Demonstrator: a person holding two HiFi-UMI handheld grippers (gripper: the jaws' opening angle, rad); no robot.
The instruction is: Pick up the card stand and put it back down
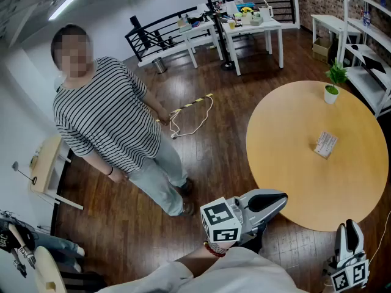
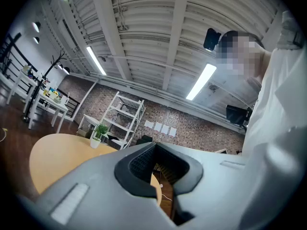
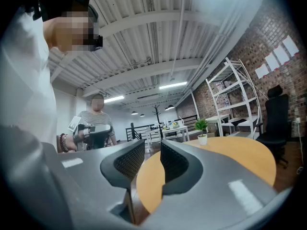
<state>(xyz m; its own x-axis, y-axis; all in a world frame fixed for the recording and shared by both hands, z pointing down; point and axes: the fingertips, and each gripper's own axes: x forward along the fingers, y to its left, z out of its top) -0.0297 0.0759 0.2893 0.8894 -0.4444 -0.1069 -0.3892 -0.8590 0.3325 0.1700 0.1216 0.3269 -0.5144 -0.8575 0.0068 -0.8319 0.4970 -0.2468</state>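
Note:
The card stand (image 1: 325,144), a small white printed card, stands on the right half of the round wooden table (image 1: 287,157). Neither gripper touches it. My left gripper (image 1: 276,200) hovers at the table's near left edge, its jaws together with nothing between them; from its own camera the left gripper (image 2: 158,166) points over the table (image 2: 53,152). My right gripper (image 1: 350,229) is low at the table's near right edge, shut and empty. In its own view the right gripper (image 3: 152,163) faces the tabletop (image 3: 230,152). The card stand shows in neither gripper view.
A small potted plant (image 1: 332,89) stands at the table's far edge. A person in a striped shirt (image 1: 107,127) stands on the wood floor to the left. A cable (image 1: 192,118) lies on the floor. White tables (image 1: 244,26) stand at the back, white shelving (image 1: 366,47) at the right.

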